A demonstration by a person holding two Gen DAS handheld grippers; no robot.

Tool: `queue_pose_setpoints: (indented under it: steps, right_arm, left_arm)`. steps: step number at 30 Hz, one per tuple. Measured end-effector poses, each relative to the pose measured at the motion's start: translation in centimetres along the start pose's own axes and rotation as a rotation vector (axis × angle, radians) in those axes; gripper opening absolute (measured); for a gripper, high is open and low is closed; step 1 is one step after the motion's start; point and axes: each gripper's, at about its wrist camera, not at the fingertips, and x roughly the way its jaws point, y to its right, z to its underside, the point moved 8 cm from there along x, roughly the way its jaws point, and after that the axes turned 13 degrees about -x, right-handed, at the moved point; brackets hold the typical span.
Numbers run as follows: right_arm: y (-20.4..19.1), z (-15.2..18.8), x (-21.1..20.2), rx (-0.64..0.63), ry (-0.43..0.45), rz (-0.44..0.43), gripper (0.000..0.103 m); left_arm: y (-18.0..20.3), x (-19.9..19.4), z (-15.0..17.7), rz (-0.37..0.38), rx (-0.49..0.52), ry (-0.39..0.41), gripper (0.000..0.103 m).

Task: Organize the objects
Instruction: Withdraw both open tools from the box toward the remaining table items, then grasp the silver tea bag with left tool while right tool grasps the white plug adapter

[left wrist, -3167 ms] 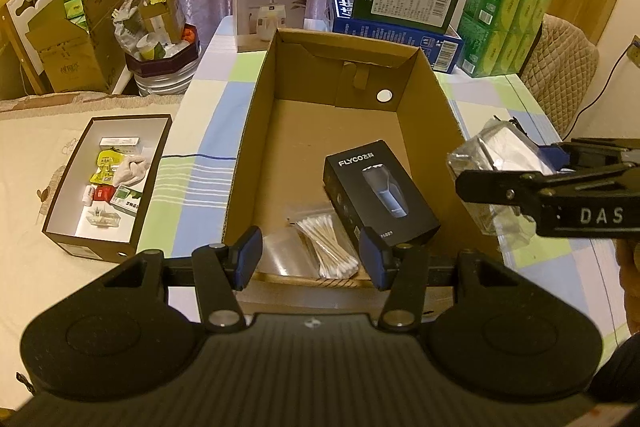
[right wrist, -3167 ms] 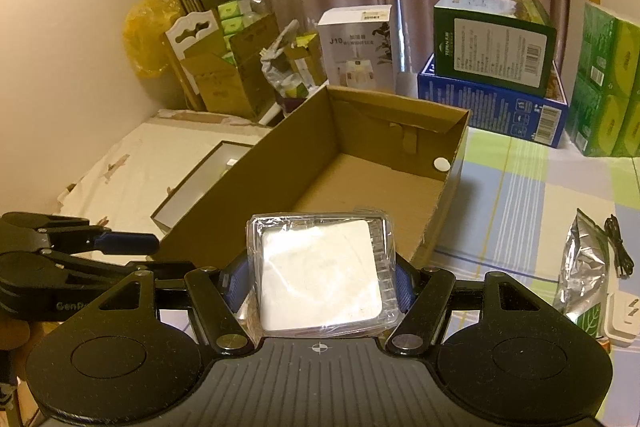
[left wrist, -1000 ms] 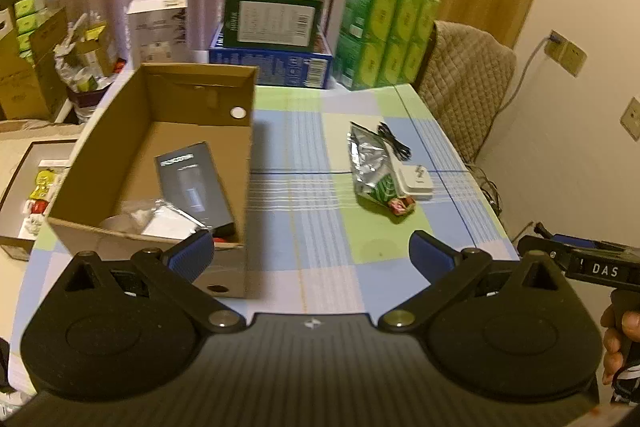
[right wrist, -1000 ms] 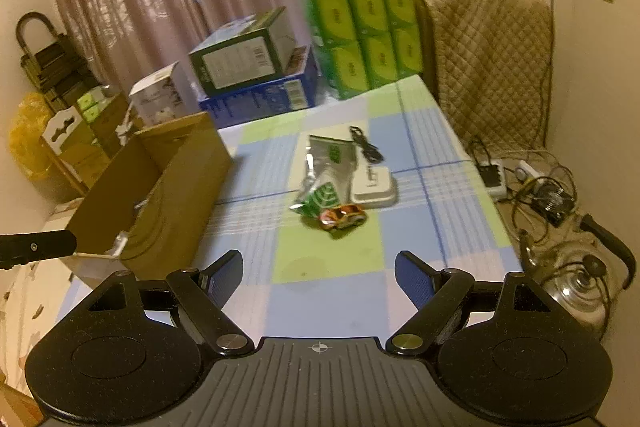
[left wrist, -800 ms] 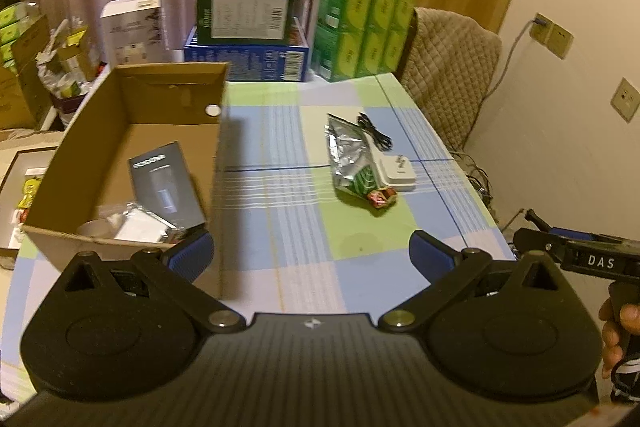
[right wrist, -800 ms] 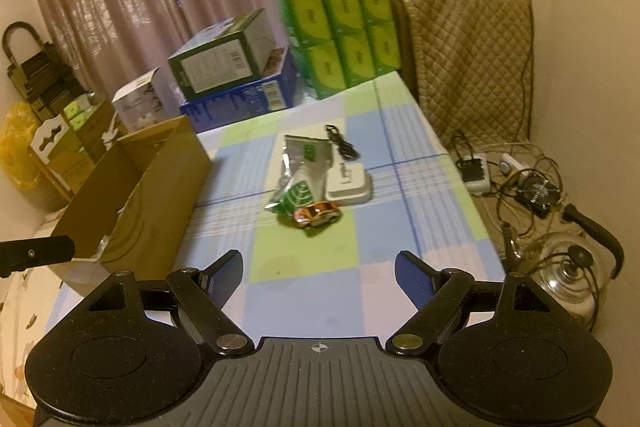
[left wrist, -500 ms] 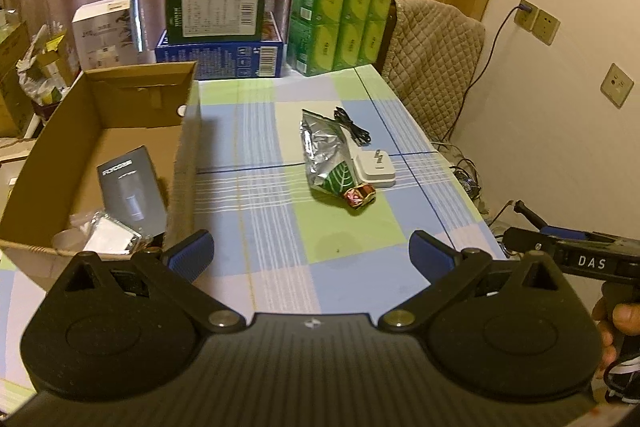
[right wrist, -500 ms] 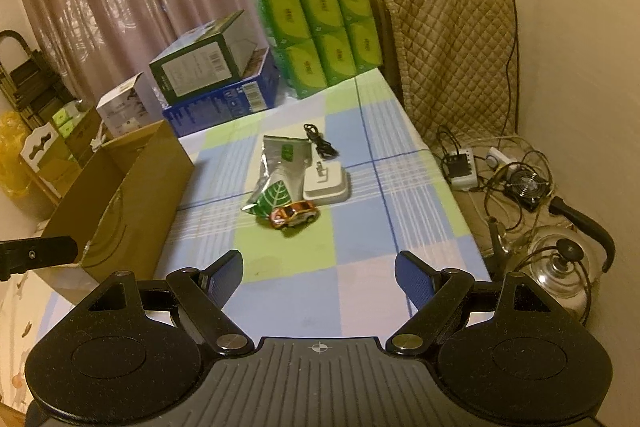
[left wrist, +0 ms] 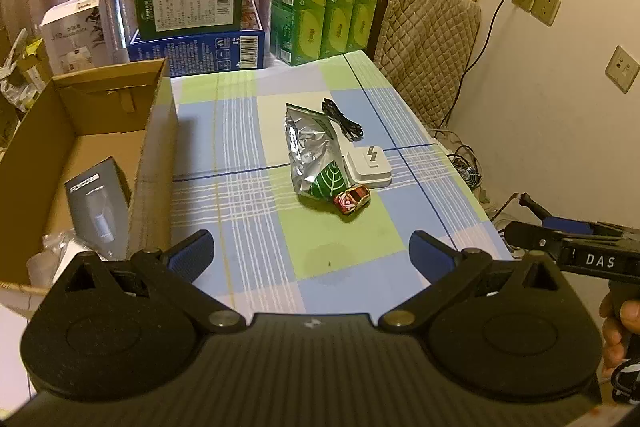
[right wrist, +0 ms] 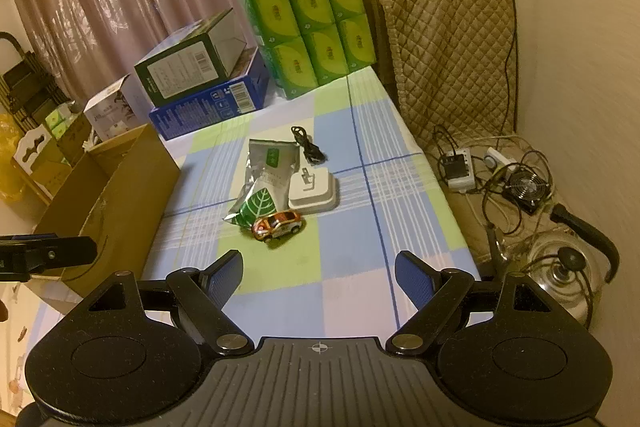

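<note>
On the checked tablecloth lie a silver foil pouch [left wrist: 314,151] [right wrist: 266,183], a white charger [left wrist: 369,166] [right wrist: 313,191], a black cable [left wrist: 342,119] [right wrist: 308,146] and a small toy car [left wrist: 353,199] [right wrist: 278,223]. The open cardboard box [left wrist: 154,131] [right wrist: 120,195] at the left holds a black FLYCO box [left wrist: 98,207] and a clear-wrapped pack [left wrist: 50,251]. My left gripper [left wrist: 311,254] is open and empty above the table's near end. My right gripper [right wrist: 319,274] is open and empty too, short of the toy car.
Green tissue packs [left wrist: 326,15], a dark green box on a blue box [left wrist: 196,27] and a white box [left wrist: 76,31] stand at the table's far end. A quilted chair [right wrist: 444,51] is at the right. Cables, a fan and a glass kettle [right wrist: 560,267] lie on the floor.
The right gripper has let go of the clear-wrapped pack, which now lies in the cardboard box. Both grippers have opened wide and swung right toward the loose items on the table.
</note>
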Motion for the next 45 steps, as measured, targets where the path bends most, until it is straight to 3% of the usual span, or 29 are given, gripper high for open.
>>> queue_pose_setpoints:
  steps: [25,30,45]
  right_arm:
    - [0.5,-4.5,11.9,-0.114,-0.063,-0.026,0.08]
    - [0.1,-4.7,15.4,-0.122,-0.087,-0.044,0.08]
    - [-0.4,-3.7,23.5,-0.112,-0.138,-0.031,0.073]
  left_arm:
    - [-0.9,11.7,-5.9,0.006,0.001,-0.062,0.102]
    - [-1.2,14.1,-7.1,0.021,-0.031,-0.075,0.102]
    - [-1.9,19.2,-8.4,-0.039,-0.018,-0.08,0.102]
